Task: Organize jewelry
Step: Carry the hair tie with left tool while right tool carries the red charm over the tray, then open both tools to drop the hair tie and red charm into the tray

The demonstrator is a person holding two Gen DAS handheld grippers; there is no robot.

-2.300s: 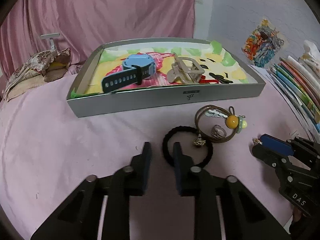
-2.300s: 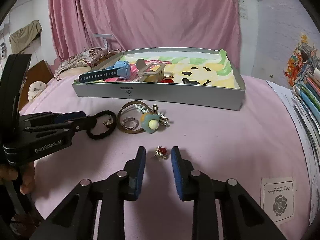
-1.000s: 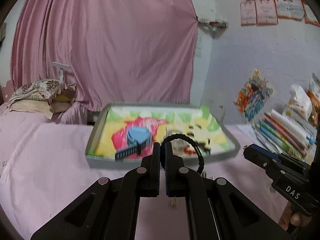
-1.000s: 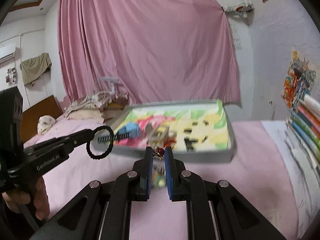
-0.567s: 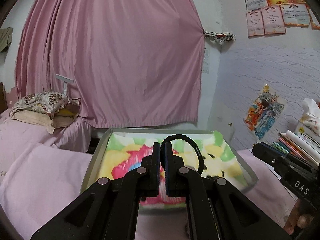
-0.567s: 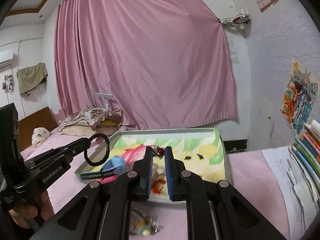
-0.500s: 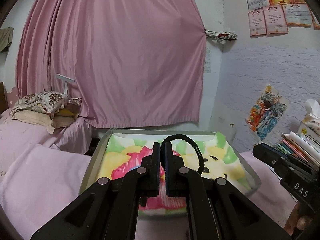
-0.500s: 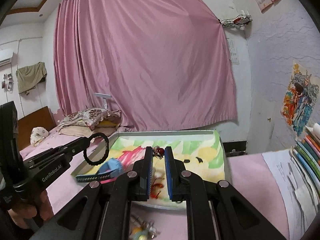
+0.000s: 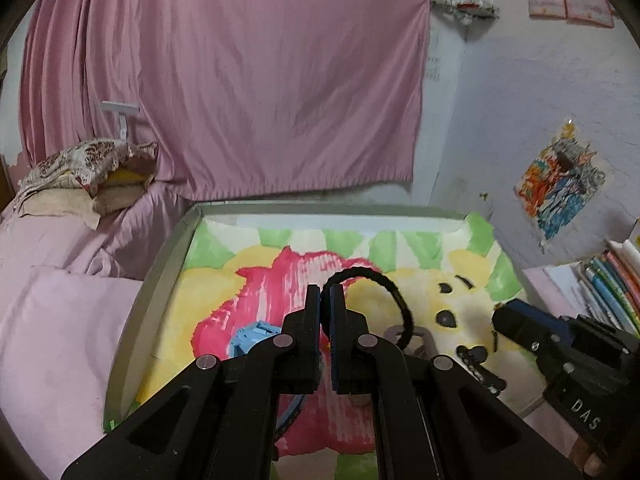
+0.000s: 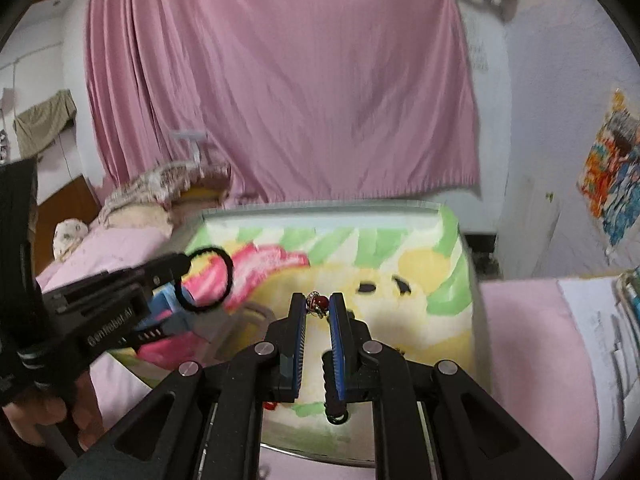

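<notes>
My left gripper [image 9: 325, 293] is shut on a black hair tie [image 9: 384, 286], held above the grey tray [image 9: 160, 264] with its colourful painted liner. The tie [image 10: 210, 280] and the left gripper [image 10: 182, 266] also show in the right wrist view. My right gripper [image 10: 318, 302] is shut on a small red-beaded charm [image 10: 318, 303], held over the tray's right half [image 10: 452, 216]. A blue watch [image 9: 250, 336] and a grey clip [image 9: 412, 336] lie in the tray, partly hidden by my left fingers.
The tray sits on a pink-covered bed [image 9: 60, 320]. Patterned pillows [image 9: 80, 168] lie at the back left, a pink curtain [image 9: 240, 80] hangs behind. Stacked books [image 9: 612, 280] stand at the right. The right gripper's body [image 9: 560, 344] is at the tray's right side.
Both grippers closed on their items, lifted them off the bed and moved forward over the tray. In the last half second both dipped closer to the tray.
</notes>
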